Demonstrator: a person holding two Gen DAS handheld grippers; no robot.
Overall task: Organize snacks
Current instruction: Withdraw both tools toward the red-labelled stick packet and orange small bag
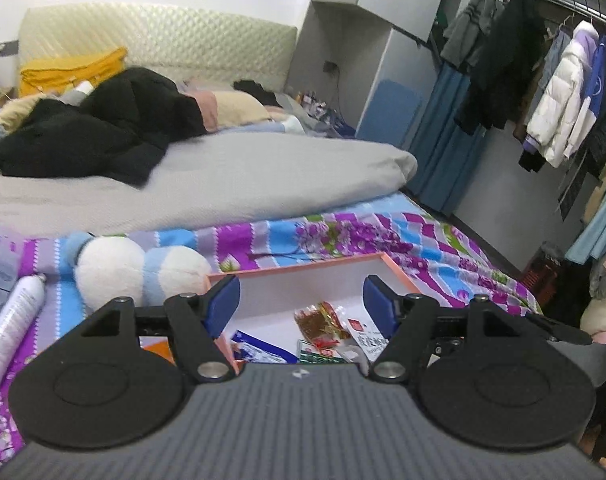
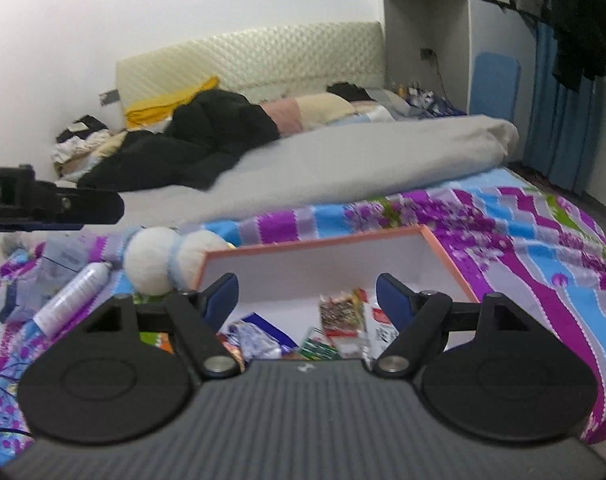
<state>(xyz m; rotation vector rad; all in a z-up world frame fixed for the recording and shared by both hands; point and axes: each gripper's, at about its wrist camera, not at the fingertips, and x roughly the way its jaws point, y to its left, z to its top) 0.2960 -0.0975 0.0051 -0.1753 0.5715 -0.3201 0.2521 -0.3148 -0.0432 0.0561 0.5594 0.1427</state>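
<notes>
Much of the shallow white cardboard box with a salmon-pink rim (image 1: 299, 265) was cut off from us: our own tools' grey ribbed bodies covered its near half in both views, so we could not see its front wall or how many packets lay there. What showed of the snacks sat inside the box on its white floor: a clear packet of red-brown dried snack (image 1: 323, 320), a blue and white foil packet (image 1: 263, 347) to its left, a green packet (image 1: 317, 354) and a white packet with a red label (image 1: 369, 336). Their printing was too small and blurred to read. An orange scrap at the box's left outer edge was mostly hidden behind a finger link.

Our left gripper (image 1: 301, 304) hung above the box with its blue-padded fingers spread and nothing between them. Our right gripper (image 2: 307, 298) was likewise released and empty, over the same box; in its view the packets were smeared by motion. The black end of the left tool (image 2: 51, 202) poked in at that view's left edge.

Around the box lay a purple, blue and white patterned bedsheet (image 1: 403, 240). A white and pale blue plush toy (image 1: 139, 268) touched the box's far left corner, with a white spray can (image 1: 13, 324) lying beside it. Beyond lay a grey duvet (image 1: 223, 176) and a black padded jacket (image 1: 103, 128).
</notes>
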